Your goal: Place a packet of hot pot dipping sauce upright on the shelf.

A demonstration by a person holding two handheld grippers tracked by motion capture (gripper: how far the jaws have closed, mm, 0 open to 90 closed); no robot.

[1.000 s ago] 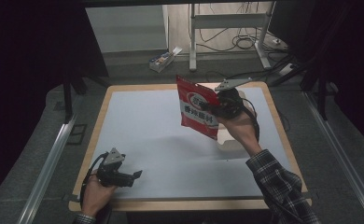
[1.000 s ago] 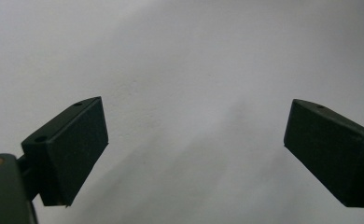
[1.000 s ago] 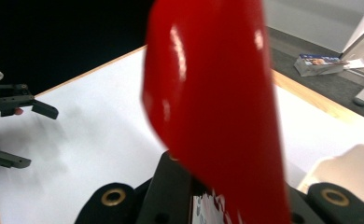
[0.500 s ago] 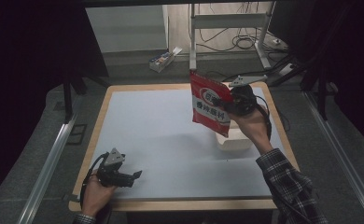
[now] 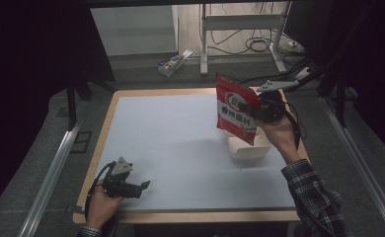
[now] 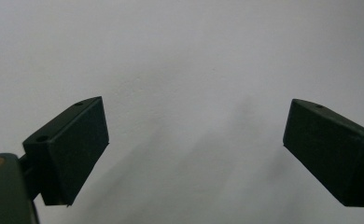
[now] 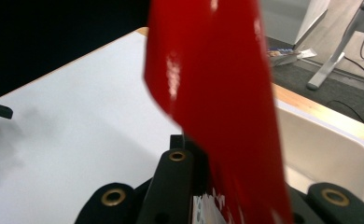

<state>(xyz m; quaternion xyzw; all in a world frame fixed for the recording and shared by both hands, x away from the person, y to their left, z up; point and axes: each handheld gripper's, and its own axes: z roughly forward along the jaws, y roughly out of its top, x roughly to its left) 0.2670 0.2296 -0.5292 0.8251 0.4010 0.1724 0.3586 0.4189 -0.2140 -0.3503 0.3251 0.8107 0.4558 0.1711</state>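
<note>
At the near left corner of the desk [image 5: 180, 148], the left hand-held gripper [image 5: 143, 185] rests low in the person's hand, its jaws spread wide over bare grey surface with nothing between them. Farther right, past the middle, a shallow white tray [image 5: 247, 148] sits on the desk. Just above it, the right hand-held gripper [image 5: 258, 109] is raised, its jaws pressed together on one edge of a red snack bag [image 5: 236, 109], which hangs upright in the air over the tray.
</note>
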